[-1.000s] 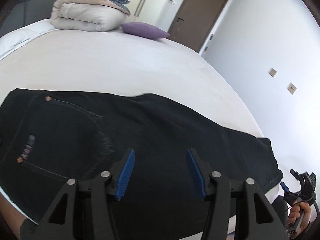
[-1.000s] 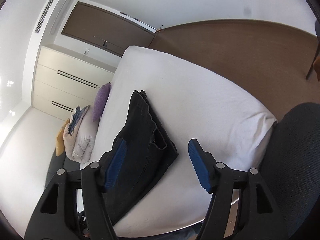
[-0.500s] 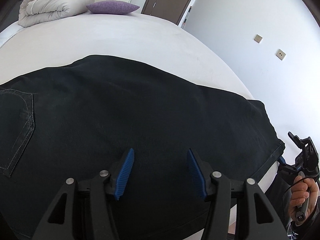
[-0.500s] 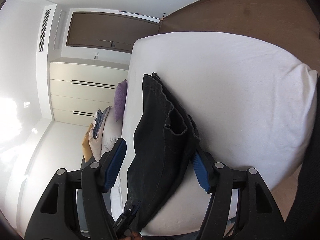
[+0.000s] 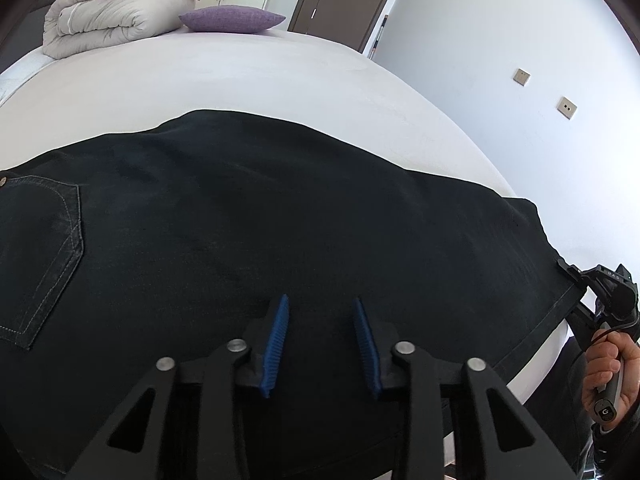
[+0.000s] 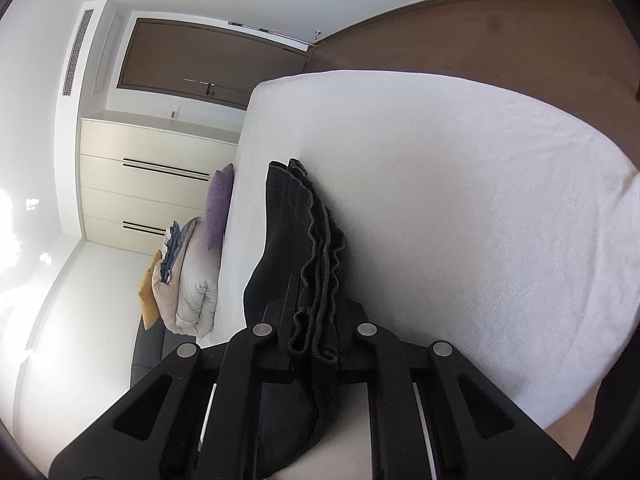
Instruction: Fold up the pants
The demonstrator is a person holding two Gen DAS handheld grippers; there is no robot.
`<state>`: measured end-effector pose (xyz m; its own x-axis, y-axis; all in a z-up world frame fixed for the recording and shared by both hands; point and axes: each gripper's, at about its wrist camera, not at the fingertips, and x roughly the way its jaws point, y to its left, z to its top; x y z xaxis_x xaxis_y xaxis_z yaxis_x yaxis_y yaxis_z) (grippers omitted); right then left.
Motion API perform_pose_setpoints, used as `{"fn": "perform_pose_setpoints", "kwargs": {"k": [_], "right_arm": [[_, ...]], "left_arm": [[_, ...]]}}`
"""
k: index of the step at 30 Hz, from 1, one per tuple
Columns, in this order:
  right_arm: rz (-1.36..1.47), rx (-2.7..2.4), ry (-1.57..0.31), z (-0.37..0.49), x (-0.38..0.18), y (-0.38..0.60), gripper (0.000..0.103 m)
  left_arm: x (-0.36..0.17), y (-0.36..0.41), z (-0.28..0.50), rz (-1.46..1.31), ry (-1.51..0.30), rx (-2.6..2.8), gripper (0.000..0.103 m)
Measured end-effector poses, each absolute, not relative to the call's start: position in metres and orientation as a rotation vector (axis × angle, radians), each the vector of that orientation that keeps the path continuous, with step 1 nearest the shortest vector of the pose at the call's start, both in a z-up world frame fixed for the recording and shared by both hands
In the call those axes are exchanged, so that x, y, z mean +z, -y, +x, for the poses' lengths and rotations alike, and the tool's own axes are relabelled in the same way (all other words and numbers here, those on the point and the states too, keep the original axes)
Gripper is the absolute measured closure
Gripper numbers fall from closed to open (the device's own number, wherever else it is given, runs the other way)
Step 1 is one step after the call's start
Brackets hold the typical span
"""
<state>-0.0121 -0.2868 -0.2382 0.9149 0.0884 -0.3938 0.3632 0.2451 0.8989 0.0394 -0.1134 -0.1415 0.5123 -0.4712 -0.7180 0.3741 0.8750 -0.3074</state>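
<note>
Here: my right fingers (image 6: 314,344) clamped on pants (image 5: 280,216) hem; my left fingers (image 5: 320,344) parted above leg, gripping nothing. Black pants flat along near edge of white bed (image 5: 240,72); purple pillow (image 5: 232,19) at far end.

Left claw (image 5: 320,344): matte black linkage arms, silver pivot screws, ribbed blue pads (image 5: 276,346) | Right claw (image 6: 316,334): black arms, silver screws | Hand (image 5: 606,372): bare skin, thin black cable, grey handle
</note>
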Motion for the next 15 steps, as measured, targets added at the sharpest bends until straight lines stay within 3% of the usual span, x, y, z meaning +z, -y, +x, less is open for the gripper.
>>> {"fn": "perform_pose_setpoints", "kwargs": {"k": [2, 10, 15], "right_arm": [[1.301, -0.208, -0.411, -0.016, -0.235, 0.287, 0.093], [1.147, -0.281, -0.463, -0.025, -0.208, 0.279, 0.093], [0.664, -0.276, -0.543, -0.004, -0.147, 0.220, 0.093]], "left_arm": [[-0.140, 0.110, 0.040, -0.156, -0.903, -0.512, 0.102], [-0.131, 0.109, 0.039, -0.193, -0.862, -0.521, 0.102], [-0.143, 0.102, 0.041, -0.236, -0.890, -0.527, 0.102]]}}
